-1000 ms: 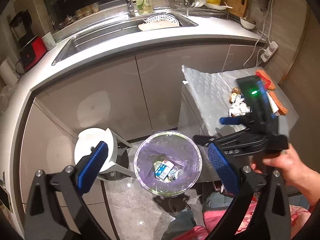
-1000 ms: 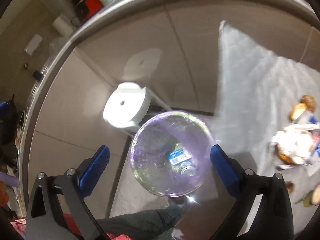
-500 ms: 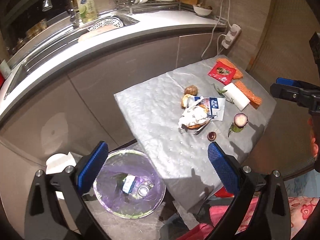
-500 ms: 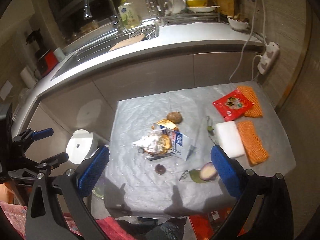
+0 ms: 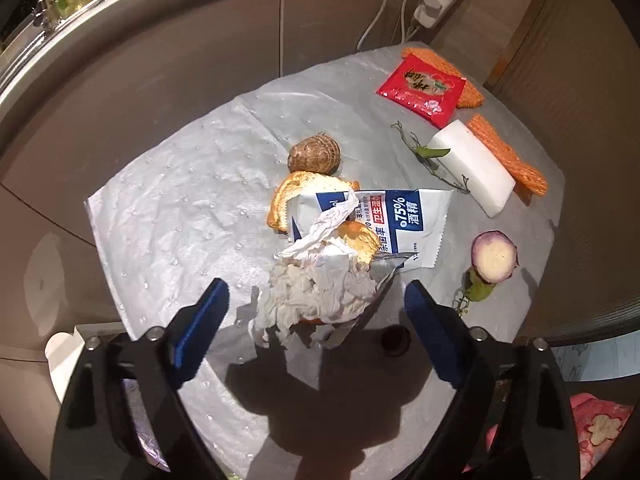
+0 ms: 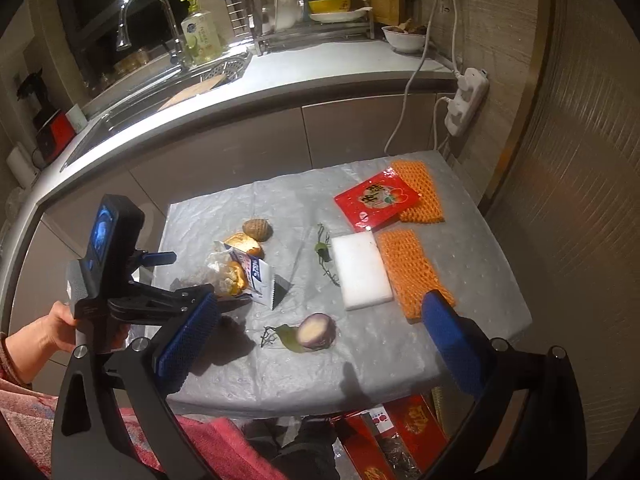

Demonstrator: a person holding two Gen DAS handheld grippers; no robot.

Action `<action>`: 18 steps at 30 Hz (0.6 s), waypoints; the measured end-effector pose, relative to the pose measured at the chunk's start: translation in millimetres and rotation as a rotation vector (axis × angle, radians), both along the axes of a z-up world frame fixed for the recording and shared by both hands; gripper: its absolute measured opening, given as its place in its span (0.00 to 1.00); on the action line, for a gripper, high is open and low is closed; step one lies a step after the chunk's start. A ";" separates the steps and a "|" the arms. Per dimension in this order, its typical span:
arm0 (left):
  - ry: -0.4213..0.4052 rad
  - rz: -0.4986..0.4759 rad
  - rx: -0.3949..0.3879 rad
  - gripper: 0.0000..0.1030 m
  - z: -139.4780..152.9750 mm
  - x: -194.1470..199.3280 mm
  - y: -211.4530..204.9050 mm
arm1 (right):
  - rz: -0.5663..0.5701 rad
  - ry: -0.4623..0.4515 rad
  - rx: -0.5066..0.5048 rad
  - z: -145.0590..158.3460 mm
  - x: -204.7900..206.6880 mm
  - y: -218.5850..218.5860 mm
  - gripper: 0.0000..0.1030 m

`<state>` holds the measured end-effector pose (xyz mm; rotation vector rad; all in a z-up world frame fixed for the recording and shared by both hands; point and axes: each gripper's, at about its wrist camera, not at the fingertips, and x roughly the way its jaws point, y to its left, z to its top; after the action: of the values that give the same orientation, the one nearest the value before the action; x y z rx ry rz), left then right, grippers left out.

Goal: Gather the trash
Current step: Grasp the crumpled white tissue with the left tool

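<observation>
At the bottom of the left wrist view, the left gripper hung over the table, its jaws just narrowing yet still apart, the crumpled tissue between them with no pad pressing it. Just beyond lay the wipe packet and orange peel, then the brown shell. In the right wrist view, the right gripper stood wide and empty above the cut onion; the red sachet lay at upper right.
</observation>
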<state>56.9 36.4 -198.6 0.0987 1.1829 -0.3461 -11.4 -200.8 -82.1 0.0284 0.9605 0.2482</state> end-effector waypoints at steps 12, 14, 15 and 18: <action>0.048 0.020 -0.025 0.18 8.3 -1.6 -1.0 | 0.176 0.050 0.042 -28.5 40.1 21.1 0.98; 0.024 0.040 -0.057 0.18 28.1 -9.3 6.8 | 0.255 0.064 0.044 -40.4 51.1 35.2 0.98; 0.006 0.054 -0.073 0.18 38.8 -13.8 10.9 | 0.300 0.071 0.038 -48.8 57.7 43.4 0.98; -0.031 0.106 -0.121 0.18 69.2 -28.7 22.6 | 0.439 0.105 0.003 -76.9 76.2 68.5 0.97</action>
<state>28.2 58.9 -129.3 -0.0634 1.1297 -0.3210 64.8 -132.3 -159.0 -0.1697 1.0642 0.6574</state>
